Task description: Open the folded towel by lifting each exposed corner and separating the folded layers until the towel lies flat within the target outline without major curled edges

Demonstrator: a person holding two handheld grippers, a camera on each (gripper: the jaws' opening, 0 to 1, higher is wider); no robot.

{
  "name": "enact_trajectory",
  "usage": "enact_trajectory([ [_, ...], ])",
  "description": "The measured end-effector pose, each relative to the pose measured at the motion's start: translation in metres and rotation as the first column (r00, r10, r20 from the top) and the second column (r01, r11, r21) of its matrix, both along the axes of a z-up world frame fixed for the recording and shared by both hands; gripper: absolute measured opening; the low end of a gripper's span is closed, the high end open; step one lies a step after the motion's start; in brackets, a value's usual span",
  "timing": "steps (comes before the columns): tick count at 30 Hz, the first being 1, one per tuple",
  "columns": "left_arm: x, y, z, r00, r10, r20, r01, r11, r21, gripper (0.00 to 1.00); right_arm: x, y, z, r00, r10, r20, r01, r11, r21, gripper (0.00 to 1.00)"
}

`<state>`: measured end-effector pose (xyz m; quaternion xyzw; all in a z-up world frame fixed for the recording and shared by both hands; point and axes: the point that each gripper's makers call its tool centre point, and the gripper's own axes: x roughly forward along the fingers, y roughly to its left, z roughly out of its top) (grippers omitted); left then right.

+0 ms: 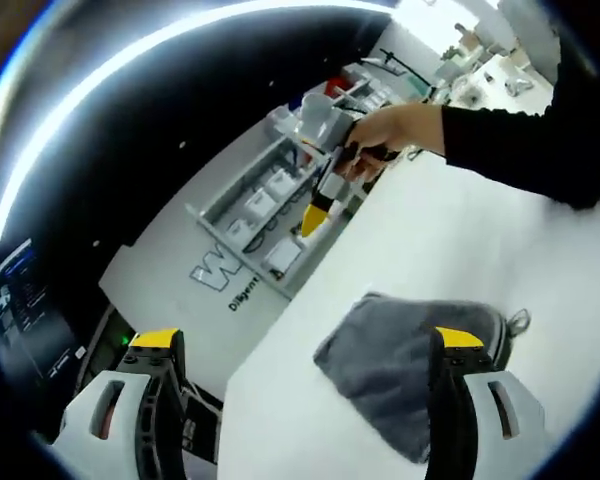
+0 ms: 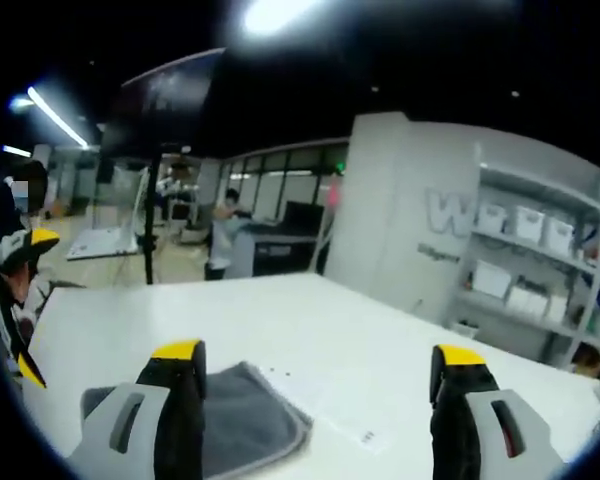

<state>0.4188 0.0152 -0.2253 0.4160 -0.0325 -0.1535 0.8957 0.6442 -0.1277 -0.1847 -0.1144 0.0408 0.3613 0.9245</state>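
Observation:
A grey towel (image 1: pixel 380 352), folded into a thick pad with a small hanging loop at one corner, lies on the white table (image 1: pixel 460 240). My left gripper (image 1: pixel 306 340) hovers open just above it, one jaw over the towel and the other off the table edge. A hand in a black sleeve holds my right gripper (image 1: pixel 318 215) farther along the table. In the right gripper view the towel (image 2: pixel 245 418) lies low and to the left, partly behind one jaw. My right gripper (image 2: pixel 318 352) is open with nothing between its jaws. The left gripper (image 2: pixel 28 300) shows at the left edge.
Grey shelving (image 1: pixel 250 205) with white boxes stands past the table edge; it shows again as shelving (image 2: pixel 540 260) on the right. Small printed marks (image 2: pixel 365 436) lie on the table (image 2: pixel 280 320) near the towel. People stand in the far background (image 2: pixel 225 235).

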Motion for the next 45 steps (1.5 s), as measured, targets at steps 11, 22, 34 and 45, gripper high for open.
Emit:
enact_trajectory([
  [11, -0.002, -0.01, -0.011, 1.0, -0.01, -0.018, 0.011, 1.0, 0.026, 1.0, 0.014, 0.005, -0.003, 1.0, 0.005, 0.003, -0.005, 1.0, -0.011, 0.92],
  [22, -0.01, -0.031, -0.044, 0.997, -0.041, -0.069, 0.046, 0.996, 0.077, 1.0, 0.016, 0.01, -0.004, 1.0, 0.011, 0.014, -0.01, 0.999, -0.031, 0.91],
  [34, -0.015, -0.044, -0.062, 0.996, -0.055, -0.07, 0.066, 0.986, 0.154, 1.0, 0.015, 0.007, -0.002, 0.999, 0.001, 0.036, 0.001, 0.999, -0.036, 0.91],
  [45, -0.004, -0.028, -0.055, 0.998, -0.04, -0.056, 0.054, 0.964, 0.259, 1.0, 0.012, 0.008, 0.001, 0.999, 0.005, 0.047, -0.003, 0.999, -0.041, 0.9],
])
